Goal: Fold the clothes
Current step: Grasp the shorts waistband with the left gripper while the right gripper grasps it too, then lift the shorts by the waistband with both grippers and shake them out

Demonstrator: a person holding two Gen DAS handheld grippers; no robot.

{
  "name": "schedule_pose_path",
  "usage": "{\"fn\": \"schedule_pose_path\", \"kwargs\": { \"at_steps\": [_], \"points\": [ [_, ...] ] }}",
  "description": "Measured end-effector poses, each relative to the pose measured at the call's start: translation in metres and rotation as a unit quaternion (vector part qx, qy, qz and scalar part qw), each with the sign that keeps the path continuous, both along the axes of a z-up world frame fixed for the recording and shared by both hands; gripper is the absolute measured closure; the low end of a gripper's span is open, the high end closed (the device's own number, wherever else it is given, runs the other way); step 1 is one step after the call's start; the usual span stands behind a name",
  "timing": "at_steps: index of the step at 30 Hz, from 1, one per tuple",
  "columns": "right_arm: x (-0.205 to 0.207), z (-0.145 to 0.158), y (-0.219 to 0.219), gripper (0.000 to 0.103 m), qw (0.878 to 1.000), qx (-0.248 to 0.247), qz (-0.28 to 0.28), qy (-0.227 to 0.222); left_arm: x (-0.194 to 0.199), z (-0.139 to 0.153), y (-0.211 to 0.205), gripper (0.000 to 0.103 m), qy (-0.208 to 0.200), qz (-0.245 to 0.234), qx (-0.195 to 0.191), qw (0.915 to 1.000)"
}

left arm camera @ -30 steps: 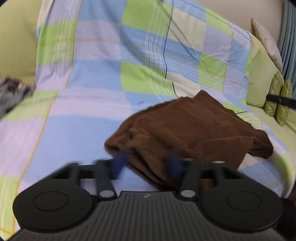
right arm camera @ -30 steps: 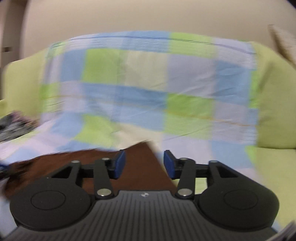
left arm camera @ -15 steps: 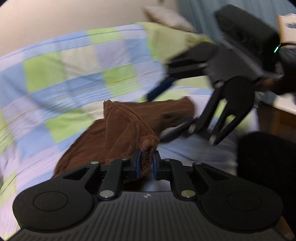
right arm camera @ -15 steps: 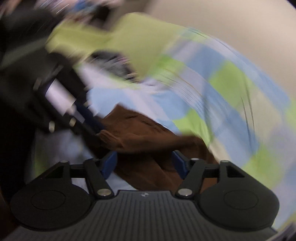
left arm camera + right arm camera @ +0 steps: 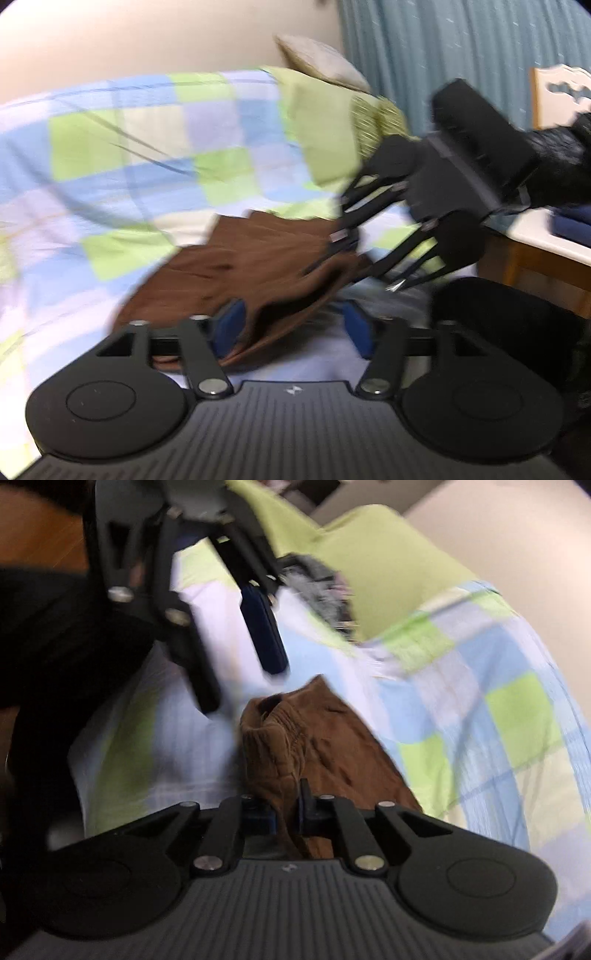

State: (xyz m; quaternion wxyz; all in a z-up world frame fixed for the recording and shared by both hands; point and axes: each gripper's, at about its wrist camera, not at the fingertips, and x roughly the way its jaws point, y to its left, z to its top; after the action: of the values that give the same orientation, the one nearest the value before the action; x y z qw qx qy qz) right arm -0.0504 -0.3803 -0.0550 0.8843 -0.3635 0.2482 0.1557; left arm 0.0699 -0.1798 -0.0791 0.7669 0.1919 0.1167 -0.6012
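Note:
A brown garment [image 5: 229,266] lies crumpled on the checked sheet [image 5: 129,147]. My left gripper [image 5: 293,328] stands open over its near edge, its blue pads [image 5: 229,325] apart, the cloth hanging loose between them. In the left wrist view my right gripper [image 5: 341,240] reaches in from the right and pinches the garment's far edge. The right wrist view shows the right gripper [image 5: 284,812] shut on a bunched fold of the brown garment [image 5: 332,753]. The left gripper [image 5: 236,672] hovers open above the waistband end, at upper left.
Green pillows [image 5: 317,122] and a patterned cushion line the back, against a blue curtain [image 5: 424,44]. A white table with folded dark blue clothes [image 5: 569,221] stands at the right. A grey garment [image 5: 321,587] lies beside a green pillow. A black sleeve [image 5: 561,162] holds the right gripper.
My left gripper, shut on the brown garment half a second ago, has opened. My right gripper, then open, has closed on the garment. Both views have swung sideways.

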Motion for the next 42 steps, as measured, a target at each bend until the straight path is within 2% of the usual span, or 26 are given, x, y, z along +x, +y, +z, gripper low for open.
{"fn": "schedule_pose_path", "kwargs": {
  "at_steps": [3,6,10,14,18,20,22,25,29,32,33,36,39,42],
  "points": [
    [-0.010,0.029,-0.020,0.097,0.996,0.070,-0.047,-0.034,0.025,-0.006,0.000,0.039,-0.036,0.045,0.040,0.9975],
    [-0.023,0.056,-0.032,0.096,0.990,0.111,-0.066,-0.062,0.035,-0.018,-0.022,0.039,-0.094,0.036,0.069,0.9924],
    [-0.041,0.072,-0.034,0.097,0.988,0.111,-0.073,-0.076,0.048,-0.034,-0.051,0.039,-0.171,0.024,0.108,0.9789],
    [-0.058,0.076,-0.039,0.097,0.989,0.107,-0.080,-0.065,0.057,-0.030,-0.071,0.039,-0.228,-0.027,0.113,0.9666],
    [-0.059,0.079,-0.060,0.097,0.986,0.119,-0.099,-0.056,0.067,-0.025,-0.091,0.039,-0.283,-0.078,0.118,0.9487],
    [-0.064,0.081,-0.062,0.097,0.985,0.122,-0.109,-0.057,0.069,-0.027,-0.091,0.045,-0.278,-0.102,0.121,0.9473],
    [-0.067,0.084,-0.064,0.097,0.983,0.129,-0.117,-0.062,0.068,-0.018,-0.096,0.083,-0.266,-0.119,0.131,0.9475],
    [-0.072,0.088,-0.072,0.097,0.977,0.145,-0.136,-0.072,0.062,-0.008,-0.096,0.087,-0.255,-0.131,0.143,0.9473],
    [-0.078,0.102,-0.080,0.097,0.967,0.163,-0.168,-0.095,0.038,0.042,-0.069,0.087,-0.243,-0.075,0.075,0.9642],
    [-0.099,0.134,-0.079,0.097,0.957,0.168,-0.190,-0.143,0.018,0.086,-0.047,0.087,-0.252,-0.033,0.015,0.9669],
    [-0.108,0.145,-0.076,0.097,0.954,0.168,-0.192,-0.160,0.010,0.100,-0.040,0.087,-0.257,-0.021,-0.003,0.9663],
    [-0.134,0.179,-0.065,0.097,0.942,0.163,-0.195,-0.217,-0.024,0.153,-0.025,0.087,-0.284,0.028,-0.048,0.9573],
    [-0.165,0.218,-0.054,0.098,0.924,0.168,-0.195,-0.285,-0.062,0.213,-0.011,0.087,-0.296,0.078,-0.086,0.9482],
    [-0.187,0.254,-0.051,0.098,0.906,0.168,-0.187,-0.342,-0.088,0.257,-0.005,0.086,-0.309,0.104,-0.100,0.9401]
  ]
}}
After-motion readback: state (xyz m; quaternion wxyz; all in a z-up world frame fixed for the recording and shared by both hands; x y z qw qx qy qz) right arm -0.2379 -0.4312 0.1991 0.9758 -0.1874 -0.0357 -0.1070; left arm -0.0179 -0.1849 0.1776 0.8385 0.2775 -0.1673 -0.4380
